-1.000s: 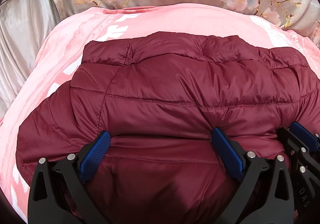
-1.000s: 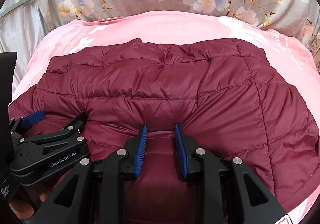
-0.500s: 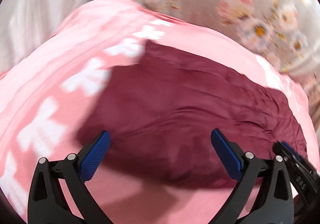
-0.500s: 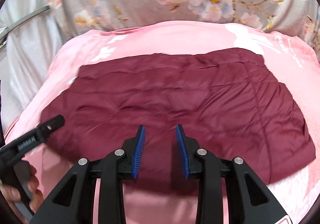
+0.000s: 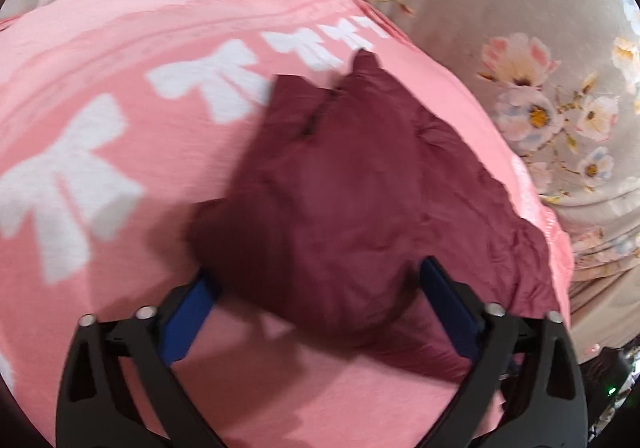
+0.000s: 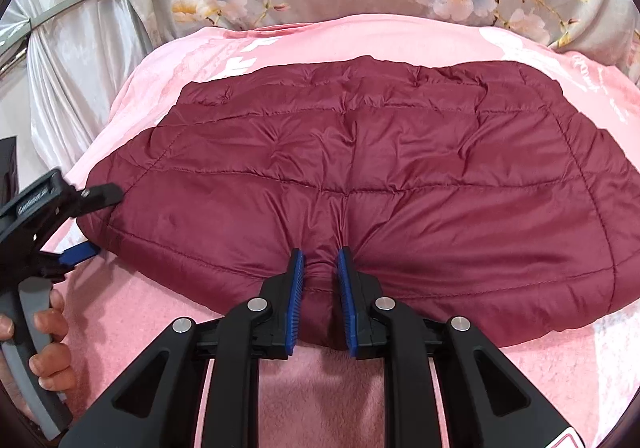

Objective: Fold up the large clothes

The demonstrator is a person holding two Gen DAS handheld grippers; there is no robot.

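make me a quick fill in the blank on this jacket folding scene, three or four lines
1. The quilted jacket is dark ____ in colour.
2. It lies on a pink blanket printed with white ____.
3. The right hand-held gripper is closing on a pinch of the jacket's ____ edge.
4. The left hand-held gripper has its jaws set ____ at the jacket's end, closing.

Missing words: red; bows; near; wide

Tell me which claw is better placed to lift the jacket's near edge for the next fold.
Right. The right claw is closing with the maroon jacket hem bunched between its pads; the left claw stands wide at the jacket's end.
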